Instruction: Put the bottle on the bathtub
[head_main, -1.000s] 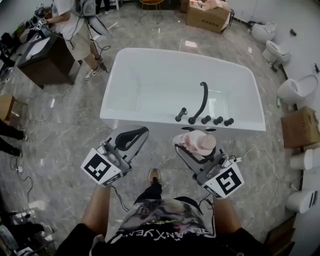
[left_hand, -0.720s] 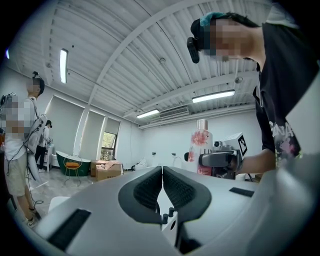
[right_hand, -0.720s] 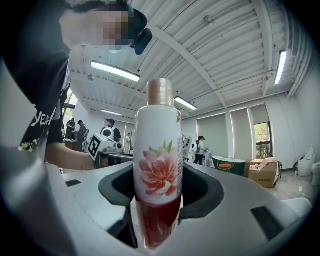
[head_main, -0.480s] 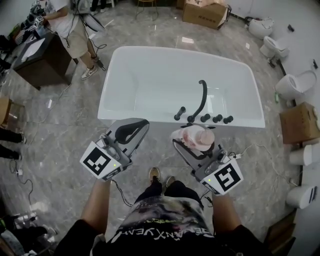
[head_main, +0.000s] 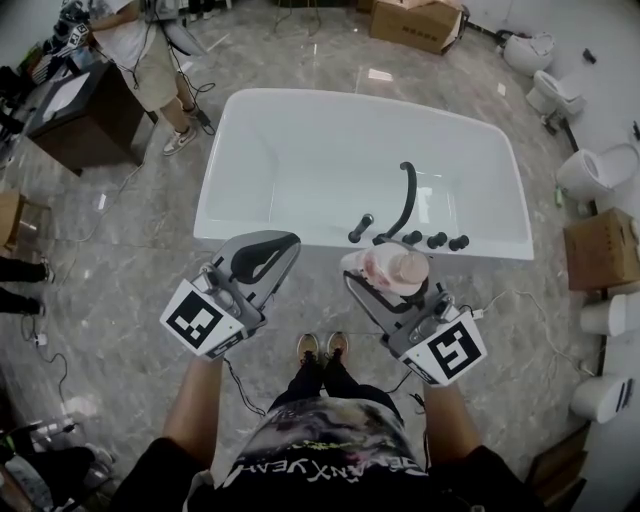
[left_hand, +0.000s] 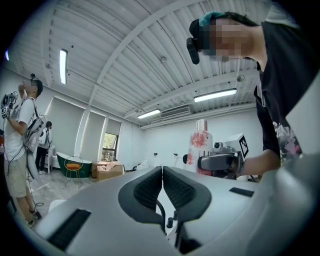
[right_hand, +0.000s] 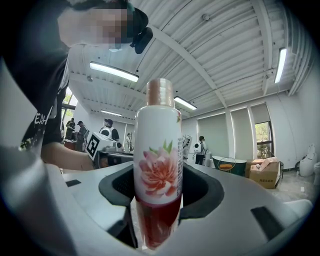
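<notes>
A white bottle (right_hand: 159, 170) with a pink flower print and a copper cap stands upright between the jaws of my right gripper (right_hand: 159, 192), which is shut on it. In the head view the bottle (head_main: 392, 271) hangs just short of the near rim of the white bathtub (head_main: 300, 229), close to the black faucet knobs (head_main: 435, 241). My left gripper (head_main: 262, 252) is level at the left, jaws shut with nothing between them. From the left gripper view the bottle (left_hand: 201, 146) shows to the right beyond the left gripper (left_hand: 162, 182).
A curved black spout (head_main: 404, 197) and several knobs sit on the tub's near ledge. A person (head_main: 140, 50) stands by a dark desk (head_main: 75, 110) at the far left. Toilets (head_main: 590, 170) and cardboard boxes (head_main: 600, 250) line the right side. My feet (head_main: 322, 346) are on the marble floor.
Both grippers have moved forward towards the tub's near rim, the bottle going along in the right one. My feet now stand side by side.
</notes>
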